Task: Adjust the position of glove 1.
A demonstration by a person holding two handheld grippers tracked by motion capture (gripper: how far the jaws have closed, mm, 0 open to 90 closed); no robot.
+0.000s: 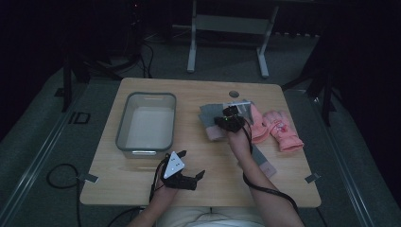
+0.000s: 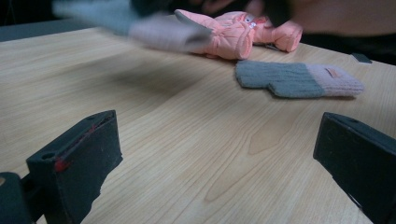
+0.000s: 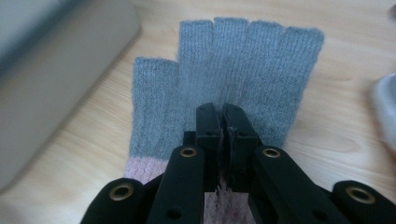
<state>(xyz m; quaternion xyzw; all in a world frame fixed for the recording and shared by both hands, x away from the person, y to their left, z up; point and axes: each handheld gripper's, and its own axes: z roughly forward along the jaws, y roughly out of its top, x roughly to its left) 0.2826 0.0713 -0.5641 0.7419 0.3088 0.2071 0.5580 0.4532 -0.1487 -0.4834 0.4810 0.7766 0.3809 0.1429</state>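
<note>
A light wooden table (image 1: pixel 142 187) carries a grey rectangular plastic bin (image 1: pixel 124 122) on its left half; right of the bin lies a grey knitted fingerless glove with a pink cuff (image 3: pixel 243 65), and the right gripper (image 1: pixel 230 121) sits on it; a pair of pink padded gloves (image 1: pixel 279 128) lies further right; a second grey knitted glove with a pink cuff (image 2: pixel 299 80) lies nearer the front edge; the left gripper (image 1: pixel 189 165) sits front of the bin.
</note>
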